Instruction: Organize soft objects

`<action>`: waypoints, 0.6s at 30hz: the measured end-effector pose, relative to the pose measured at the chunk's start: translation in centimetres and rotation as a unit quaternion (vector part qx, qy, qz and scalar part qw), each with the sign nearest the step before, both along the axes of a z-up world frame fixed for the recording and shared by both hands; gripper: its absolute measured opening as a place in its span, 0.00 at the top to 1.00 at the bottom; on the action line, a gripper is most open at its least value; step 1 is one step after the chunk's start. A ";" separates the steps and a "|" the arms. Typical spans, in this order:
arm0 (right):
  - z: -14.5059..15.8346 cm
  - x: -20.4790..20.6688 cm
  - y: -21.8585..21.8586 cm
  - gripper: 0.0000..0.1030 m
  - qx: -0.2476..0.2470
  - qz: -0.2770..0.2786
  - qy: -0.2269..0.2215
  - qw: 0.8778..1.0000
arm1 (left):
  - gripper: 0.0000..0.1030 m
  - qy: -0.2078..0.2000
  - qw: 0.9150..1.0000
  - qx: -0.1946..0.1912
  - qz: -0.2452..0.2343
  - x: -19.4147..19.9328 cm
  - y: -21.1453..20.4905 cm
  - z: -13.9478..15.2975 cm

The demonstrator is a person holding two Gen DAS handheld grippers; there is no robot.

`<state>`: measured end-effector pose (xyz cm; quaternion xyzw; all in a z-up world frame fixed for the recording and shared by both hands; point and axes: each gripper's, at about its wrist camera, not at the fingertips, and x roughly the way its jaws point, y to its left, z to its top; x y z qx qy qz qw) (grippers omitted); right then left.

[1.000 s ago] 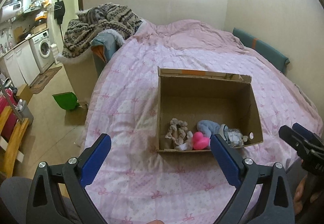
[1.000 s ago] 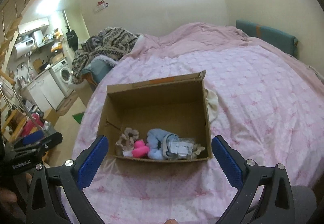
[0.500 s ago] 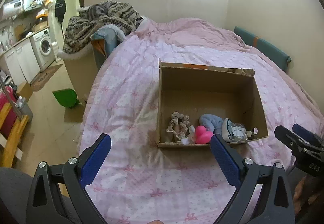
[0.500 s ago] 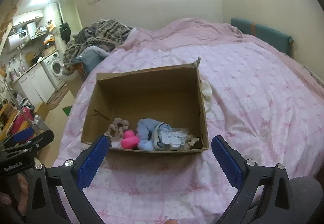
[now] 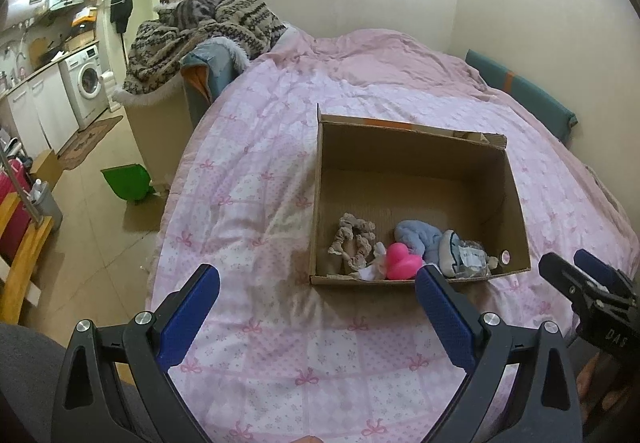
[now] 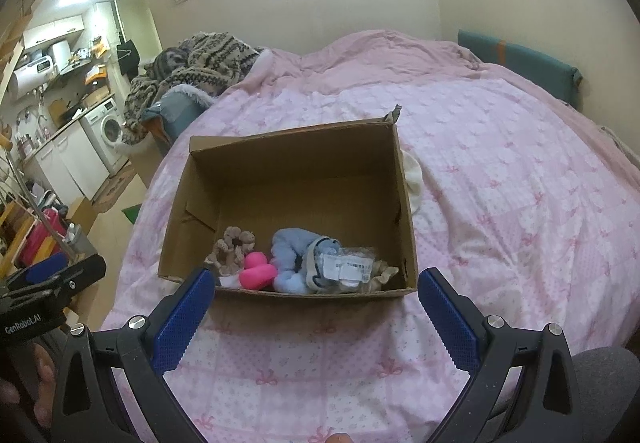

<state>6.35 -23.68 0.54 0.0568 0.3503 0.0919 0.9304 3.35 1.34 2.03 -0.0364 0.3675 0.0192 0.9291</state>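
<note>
cardboard box on pink bedspread, pink heart plush, blue plush inside

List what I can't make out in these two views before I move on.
- White soft item behind the cardboard box: mostly hidden by the box wall, right wrist view.
- Label on the clear packet: print too small.
- Box's near inside corner: blocked by the left gripper fingers, left wrist view.

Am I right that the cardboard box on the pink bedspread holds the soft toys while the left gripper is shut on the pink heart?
Not quite: the left gripper is open and empty. In the left wrist view the pink heart lies inside the cardboard box on the pink bedspread.
</note>
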 end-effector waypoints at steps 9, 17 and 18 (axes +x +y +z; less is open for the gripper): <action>-0.1 0.1 -0.1 0.00 0.005 -0.001 0.004 1.000 | 0.05 0.002 1.000 0.000 -0.002 -0.1 -0.2 -0.1; -0.2 0.0 -0.1 0.00 0.002 -0.001 0.004 1.000 | 0.05 0.005 1.000 -0.004 -0.004 0.0 -0.3 -0.3; -0.2 0.0 -0.1 0.00 0.002 -0.001 0.005 1.000 | 0.05 0.004 1.000 -0.004 -0.004 0.0 -0.3 -0.3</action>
